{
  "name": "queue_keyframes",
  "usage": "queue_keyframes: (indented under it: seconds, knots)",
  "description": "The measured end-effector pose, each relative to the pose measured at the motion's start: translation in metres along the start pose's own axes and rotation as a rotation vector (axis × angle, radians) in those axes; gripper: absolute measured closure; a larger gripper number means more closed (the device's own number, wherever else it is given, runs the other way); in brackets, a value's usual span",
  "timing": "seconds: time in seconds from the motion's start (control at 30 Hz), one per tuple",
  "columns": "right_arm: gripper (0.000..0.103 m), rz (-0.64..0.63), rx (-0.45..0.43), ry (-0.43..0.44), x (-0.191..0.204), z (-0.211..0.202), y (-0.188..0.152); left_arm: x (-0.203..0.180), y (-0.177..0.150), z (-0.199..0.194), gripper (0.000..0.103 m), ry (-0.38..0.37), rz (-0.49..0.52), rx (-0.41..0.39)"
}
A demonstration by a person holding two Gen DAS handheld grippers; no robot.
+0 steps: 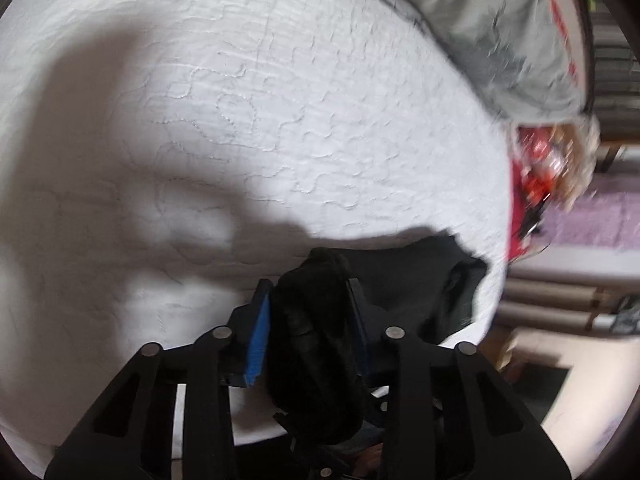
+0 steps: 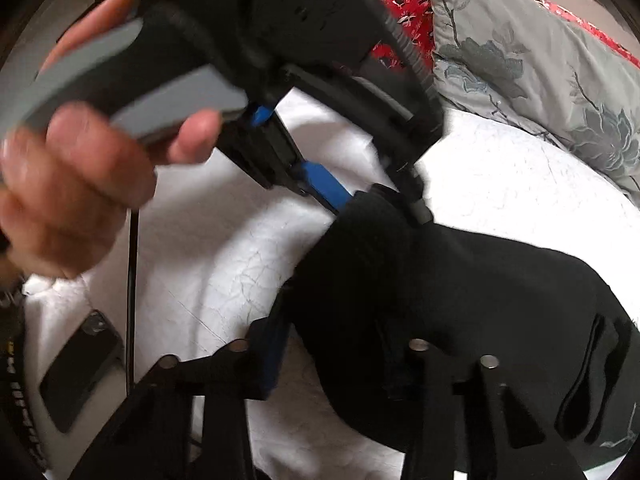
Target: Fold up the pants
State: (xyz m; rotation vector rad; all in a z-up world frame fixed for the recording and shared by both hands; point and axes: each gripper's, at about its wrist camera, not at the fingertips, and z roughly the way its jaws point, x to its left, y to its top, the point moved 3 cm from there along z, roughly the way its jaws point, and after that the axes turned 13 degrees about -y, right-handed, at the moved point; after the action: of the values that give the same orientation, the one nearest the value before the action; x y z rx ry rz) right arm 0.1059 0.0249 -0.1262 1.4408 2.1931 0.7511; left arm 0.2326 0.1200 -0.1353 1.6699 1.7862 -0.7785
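While one pair of black pants (image 2: pixel 460 292) lies on the white quilt (image 1: pixel 280 120), the two grippers both grip it: the left gripper (image 1: pixel 310 300) is clamped on a bunched edge, and the right gripper (image 2: pixel 340 352) is clamped on the cloth too. One phone (image 2: pixel 80 368) lies on the quilt, and one floral pillow (image 2: pixel 532 64) rests behind.

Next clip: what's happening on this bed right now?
A person is folding black pants on a white quilted bed, one handheld gripper in each hand. The left gripper is shut on a bunched part of the cloth, and the right gripper also has cloth clamped between its fingers. The person's left hand shows in the right wrist view, holding the left gripper's handle. Both views are blurred. A floral pillow lies at the bed's far side and a phone lies on the quilt.
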Motion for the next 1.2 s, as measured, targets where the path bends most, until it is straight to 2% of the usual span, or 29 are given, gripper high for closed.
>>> queue_keyframes:
  seconds: [0.1, 0.2, 0.4, 0.57, 0.67, 0.77, 0.8, 0.87, 0.93, 1.0, 1.03, 1.1, 1.13, 1.17, 1.2]
  knots:
    - [0.071, 0.058, -0.016, 0.037, -0.016, -0.014, 0.002, -0.009, -0.006, -0.007, 0.073, -0.065, -0.029, -0.027]
    - [0.071, 0.088, -0.033, 0.061, -0.032, -0.028, 0.004, -0.028, -0.014, -0.010, 0.073, -0.095, -0.035, -0.044]
    - [0.071, 0.174, -0.054, 0.099, -0.071, -0.056, -0.002, -0.081, -0.023, 0.009, 0.074, -0.106, -0.006, -0.044]
    - [0.071, 0.312, -0.068, 0.126, -0.125, -0.080, -0.019, -0.133, -0.026, 0.065, 0.074, -0.098, 0.024, 0.005]
    - [0.071, 0.432, -0.060, 0.133, -0.173, -0.089, -0.039, -0.164, -0.028, 0.118, 0.074, -0.061, 0.052, 0.058]
    - [0.071, 0.558, -0.021, 0.119, -0.223, -0.086, -0.067, -0.179, -0.032, 0.173, 0.074, 0.019, 0.052, 0.106]
    - [0.068, 0.615, 0.019, 0.111, -0.243, -0.079, -0.082, -0.182, -0.035, 0.187, 0.074, 0.041, 0.046, 0.112]
    - [0.065, 0.683, 0.076, 0.092, -0.267, -0.070, -0.102, -0.189, -0.039, 0.194, 0.074, 0.048, 0.049, 0.096]
    - [0.063, 0.749, 0.119, 0.091, -0.288, -0.066, -0.120, -0.198, -0.042, 0.184, 0.074, -0.012, 0.051, 0.084]
    - [0.063, 0.782, 0.122, 0.147, -0.301, -0.071, -0.127, -0.204, -0.047, 0.159, 0.074, -0.082, 0.063, 0.044]
    - [0.063, 0.786, 0.116, 0.163, -0.304, -0.074, -0.127, -0.205, -0.049, 0.144, 0.072, -0.105, 0.079, 0.016]
    - [0.058, 0.787, 0.049, 0.196, -0.317, -0.090, -0.119, -0.200, -0.054, 0.107, 0.054, -0.111, 0.116, -0.079]
    - [0.045, 0.781, 0.025, 0.200, -0.320, -0.096, -0.115, -0.194, -0.055, 0.093, 0.037, -0.091, 0.125, -0.128]
    - [0.037, 0.771, 0.007, 0.200, -0.323, -0.099, -0.110, -0.183, -0.059, 0.077, 0.028, -0.058, 0.134, -0.192]
    - [0.026, 0.755, 0.001, 0.202, -0.324, -0.100, -0.103, -0.172, -0.062, 0.070, 0.028, -0.037, 0.130, -0.222]
